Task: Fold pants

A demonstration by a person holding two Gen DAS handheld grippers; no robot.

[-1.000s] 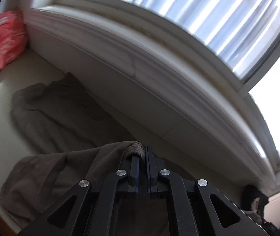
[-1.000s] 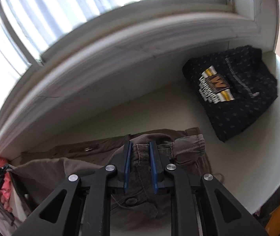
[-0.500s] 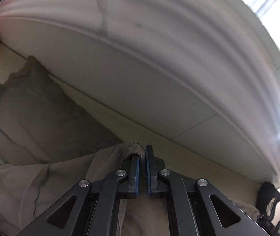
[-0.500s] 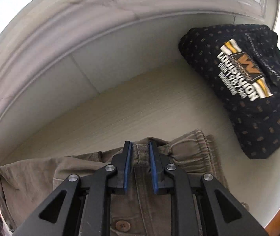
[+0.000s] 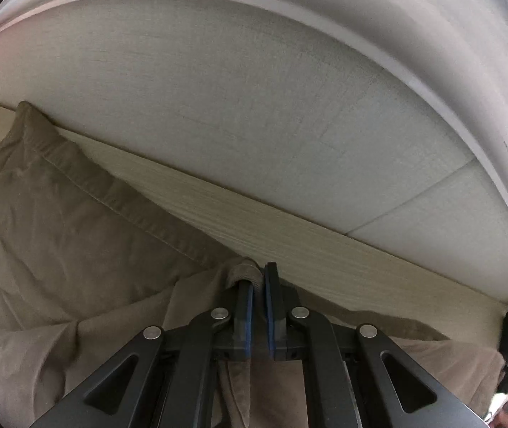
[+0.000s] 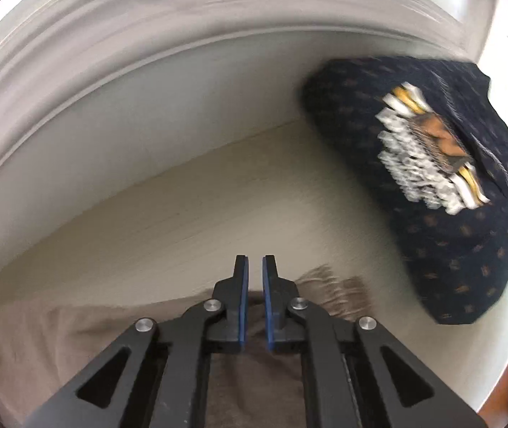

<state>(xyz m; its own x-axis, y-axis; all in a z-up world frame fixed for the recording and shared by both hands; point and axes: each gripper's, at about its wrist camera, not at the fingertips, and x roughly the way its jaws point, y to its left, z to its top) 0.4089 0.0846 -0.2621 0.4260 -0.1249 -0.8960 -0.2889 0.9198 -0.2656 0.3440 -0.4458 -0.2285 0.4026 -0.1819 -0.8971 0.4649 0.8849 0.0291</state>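
Olive-brown pants [image 5: 75,214] are spread flat on the pale wood-grain desk [image 5: 307,246], lying along the white wall panel [image 5: 254,125]. In the left wrist view one leg with a stitched seam runs to the upper left, and a second layer of fabric is pulled over it toward the camera. A rolled fabric edge is clamped in the left claw [image 5: 260,278]; its blue-lined fingers are pressed together on the cloth at the tips.

In the right wrist view the elastic waistband of the pants [image 6: 328,292] is seen just right of the right claw [image 6: 255,267], blurred. The right claw's jaws are nearly together, only a narrow gap seen between the blue pads; nothing is seen between the tips, which are out over bare desk [image 6: 218,214]. The fabric lies below and behind them.

A folded dark navy garment [image 6: 450,232] with a white and yellow print is on the desk to the right, apart from the pants, close to the wall panel [image 6: 146,125]
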